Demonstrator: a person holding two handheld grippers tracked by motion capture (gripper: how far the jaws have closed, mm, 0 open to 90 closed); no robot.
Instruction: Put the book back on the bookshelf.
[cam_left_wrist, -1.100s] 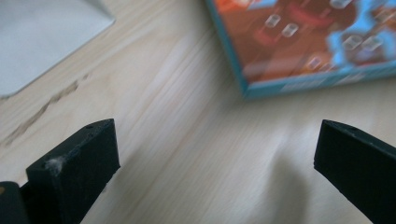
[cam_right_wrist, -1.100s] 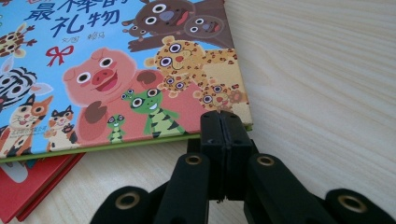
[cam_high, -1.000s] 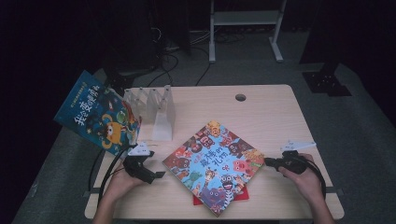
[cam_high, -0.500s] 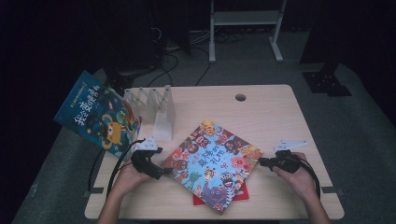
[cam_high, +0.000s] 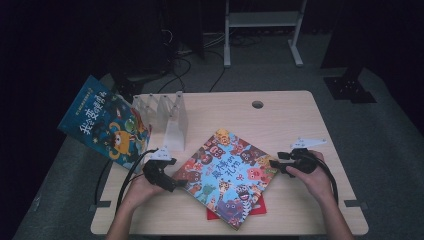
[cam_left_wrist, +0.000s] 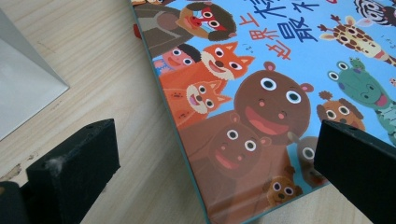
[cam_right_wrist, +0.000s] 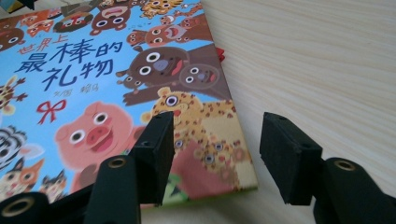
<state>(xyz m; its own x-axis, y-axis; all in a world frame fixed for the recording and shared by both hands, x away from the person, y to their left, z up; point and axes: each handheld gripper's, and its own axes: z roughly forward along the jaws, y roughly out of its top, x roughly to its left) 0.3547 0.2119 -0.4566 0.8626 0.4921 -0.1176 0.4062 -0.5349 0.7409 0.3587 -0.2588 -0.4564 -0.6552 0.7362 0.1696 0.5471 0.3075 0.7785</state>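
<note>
Book: We see the animal picture book (cam_high: 227, 177) lying flat on the table (cam_high: 280, 110), turned like a diamond, near the front edge and about halfway between the side edges. It lies on top of a red book (cam_high: 260, 209) that peeks out under its lower corner.
What could go wrong: We think the book may slide or spin on the smooth red one if we push from just one side. Then a corner could slip off the front edge of the table.
Another worry: We think a jaw may scrape along the cover and not get under the book's edge, because the book lies so flat. The thin cover could bend if we pinch only that.
Left gripper: Our left gripper (cam_left_wrist: 215, 172) has its jaws wide apart. The left corner of the book lies between them, but the pads do not press on it.
Right gripper: Our right gripper (cam_right_wrist: 215, 154) has jaws that have just been opening, and now they stand about halfway apart. The right corner of the book lies under the gap, and nothing is pinched.
Other things: A blue book (cam_high: 107, 125) leans against the clear book stand (cam_high: 170, 115) at the table's far left corner, well apart from our grippers.
</note>
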